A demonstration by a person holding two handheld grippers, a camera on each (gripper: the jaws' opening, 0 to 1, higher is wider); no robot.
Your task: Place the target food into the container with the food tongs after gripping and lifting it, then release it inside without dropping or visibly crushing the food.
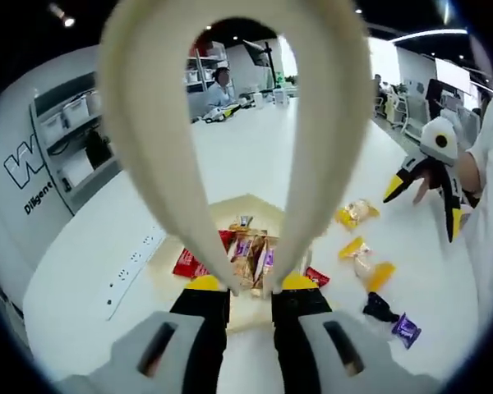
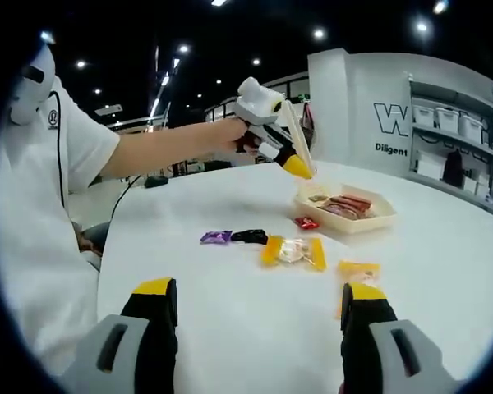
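My left gripper (image 1: 251, 283) is shut on cream food tongs (image 1: 160, 148), whose arms loop up past the camera. The tong tips sit over a cream tray (image 1: 246, 201) holding red and brown snack packets (image 1: 251, 258); I cannot tell whether one is pinched. In the right gripper view the left gripper (image 2: 298, 167) hovers just above the tray (image 2: 370, 223). A yellow-ended candy (image 2: 293, 251), a yellow packet (image 2: 357, 271), a black (image 2: 248, 236), a purple (image 2: 216, 237) and a red packet (image 2: 306, 222) lie on the table. My right gripper (image 2: 259, 290) is open and empty, also seen as the right gripper (image 1: 424, 205).
A white power strip (image 1: 131, 263) lies on the round white table left of the tray. Shelves with bins (image 1: 70, 139) stand beyond the table's left edge. A person's arm (image 2: 164, 148) reaches across. Another person (image 1: 222, 86) sits at a far desk.
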